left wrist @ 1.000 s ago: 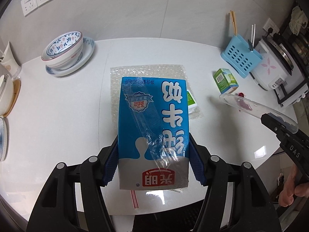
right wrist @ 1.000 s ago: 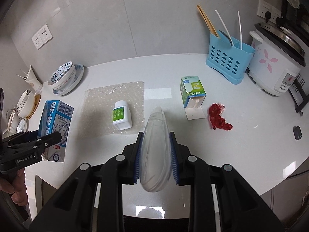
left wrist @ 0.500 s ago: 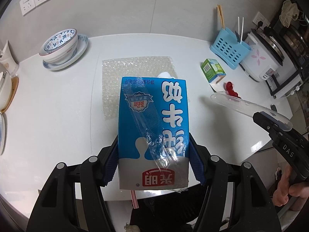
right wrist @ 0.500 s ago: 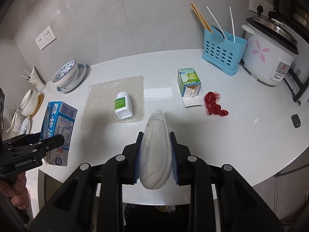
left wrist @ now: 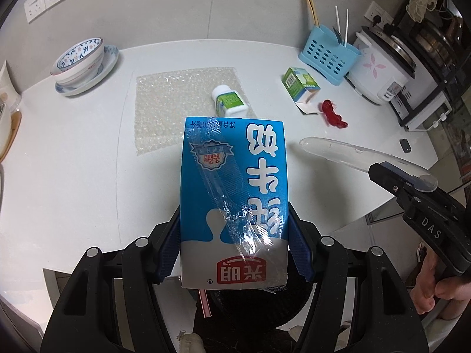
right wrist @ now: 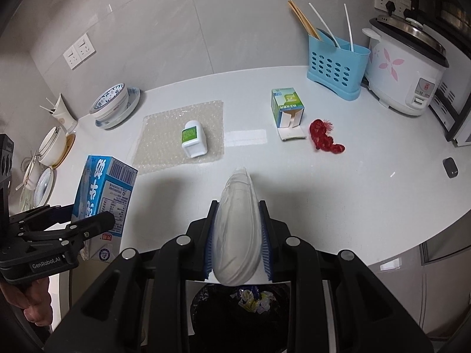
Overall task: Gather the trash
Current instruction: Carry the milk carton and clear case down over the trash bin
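Note:
My left gripper point(left wrist: 234, 250) is shut on a blue milk carton point(left wrist: 232, 194), held above the counter's front edge; it also shows in the right wrist view point(right wrist: 103, 203). My right gripper point(right wrist: 238, 241) is shut on a clear plastic lid point(right wrist: 237, 235), also seen in the left wrist view point(left wrist: 368, 158). A black-lined trash bin point(right wrist: 247, 303) with scraps inside sits below the counter edge under both grippers. On the counter lie a white pill bottle point(right wrist: 192, 138) on bubble wrap point(right wrist: 164, 135), a green box point(right wrist: 287, 107) and red netting point(right wrist: 323, 138).
A blue utensil caddy point(right wrist: 335, 67) and a rice cooker point(right wrist: 406, 70) stand at the back right. A patterned bowl on a plate point(right wrist: 113, 107) and more dishes point(right wrist: 53, 150) are at the left. A small dark object point(right wrist: 450, 167) lies at the right edge.
Both grippers have pulled back from the counter toward its front edge with their items still held. The trash bin has come into view below them.

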The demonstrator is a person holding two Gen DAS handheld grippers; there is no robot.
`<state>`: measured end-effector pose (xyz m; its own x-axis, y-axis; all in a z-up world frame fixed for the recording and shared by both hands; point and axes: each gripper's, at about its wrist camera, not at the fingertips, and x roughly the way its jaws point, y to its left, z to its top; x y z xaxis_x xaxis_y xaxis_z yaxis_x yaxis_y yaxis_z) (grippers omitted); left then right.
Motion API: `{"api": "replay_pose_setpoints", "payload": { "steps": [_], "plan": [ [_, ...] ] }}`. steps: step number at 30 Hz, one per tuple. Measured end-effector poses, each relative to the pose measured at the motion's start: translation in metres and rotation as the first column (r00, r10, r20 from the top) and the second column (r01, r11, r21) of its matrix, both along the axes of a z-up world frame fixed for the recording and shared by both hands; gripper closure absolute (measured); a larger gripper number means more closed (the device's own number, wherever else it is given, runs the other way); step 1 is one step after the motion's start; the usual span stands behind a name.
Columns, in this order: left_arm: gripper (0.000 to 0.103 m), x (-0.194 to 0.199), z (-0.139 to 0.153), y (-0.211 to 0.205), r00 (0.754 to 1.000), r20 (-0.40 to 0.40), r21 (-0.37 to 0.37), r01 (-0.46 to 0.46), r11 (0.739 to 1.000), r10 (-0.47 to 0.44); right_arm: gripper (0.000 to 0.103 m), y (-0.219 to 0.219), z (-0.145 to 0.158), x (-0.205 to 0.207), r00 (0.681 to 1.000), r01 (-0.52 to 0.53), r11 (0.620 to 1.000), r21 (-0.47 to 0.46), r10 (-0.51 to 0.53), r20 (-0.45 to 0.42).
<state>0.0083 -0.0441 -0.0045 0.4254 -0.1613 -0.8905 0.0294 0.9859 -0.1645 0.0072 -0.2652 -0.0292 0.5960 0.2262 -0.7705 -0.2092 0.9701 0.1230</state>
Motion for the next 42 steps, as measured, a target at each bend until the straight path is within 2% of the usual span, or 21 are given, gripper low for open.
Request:
{"api": "replay_pose_setpoints", "payload": {
  "steps": [12, 23, 42],
  "plan": [
    [0.041, -0.028, -0.006, -0.015, 1.0, -0.002, 0.004, -0.024, 1.0, 0.024, 0.079, -0.013, -0.006, -0.029, 0.999, -0.033, 0.999, 0.015, 0.033, -0.007],
    [0.041, -0.066, -0.026, -0.031, 0.999, -0.028, -0.008, -0.045, 0.999, 0.045, 0.079, -0.029, -0.02, -0.063, 0.997, -0.064, 0.997, 0.05, 0.065, -0.038],
    [0.041, -0.122, -0.054, -0.062, 0.997, -0.046, -0.021, -0.066, 0.998, 0.065, 0.079, -0.054, -0.038, -0.127, 0.988, -0.149, 0.988, 0.051, 0.151, -0.042]
  ]
}}
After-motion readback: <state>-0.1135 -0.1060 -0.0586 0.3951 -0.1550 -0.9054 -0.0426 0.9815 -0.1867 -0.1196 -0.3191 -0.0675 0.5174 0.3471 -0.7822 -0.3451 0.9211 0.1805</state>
